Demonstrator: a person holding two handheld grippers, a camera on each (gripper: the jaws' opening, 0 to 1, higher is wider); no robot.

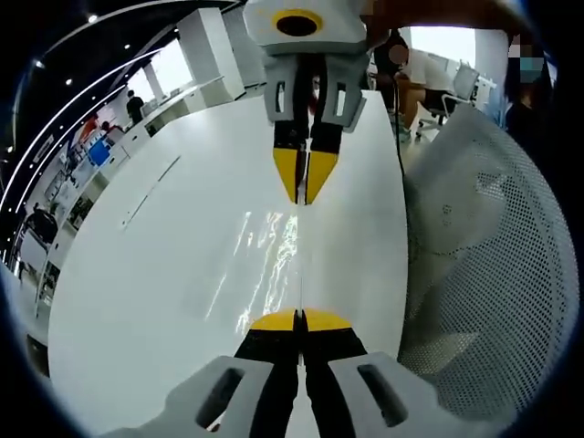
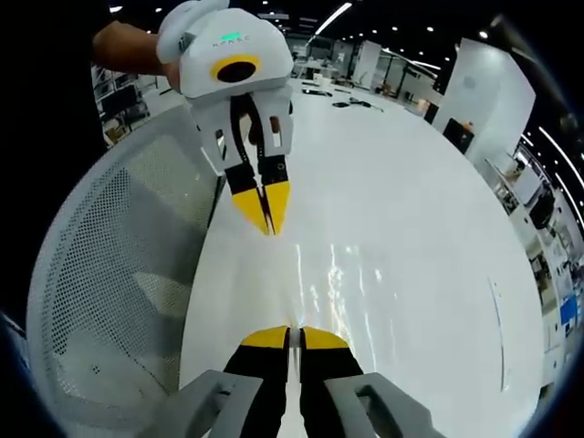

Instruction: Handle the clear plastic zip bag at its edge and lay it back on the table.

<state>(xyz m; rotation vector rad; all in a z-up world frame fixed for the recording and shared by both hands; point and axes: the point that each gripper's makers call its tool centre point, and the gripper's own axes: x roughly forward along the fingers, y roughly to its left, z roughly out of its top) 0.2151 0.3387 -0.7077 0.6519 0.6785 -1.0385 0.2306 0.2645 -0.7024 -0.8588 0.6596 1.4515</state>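
Observation:
The clear plastic zip bag is stretched taut between my two grippers above the white table, showing only as glints and a thin edge line. My left gripper is shut on the near end of that edge. My right gripper faces it from the far side, its yellow tips pinched on the other end. In the right gripper view the bag glistens between my right gripper, shut on it, and my left gripper, held by a hand.
A white mesh chair back stands close to the table's edge, also seen as the mesh chair back. The white table stretches wide. Desks and people fill the far background of the hall.

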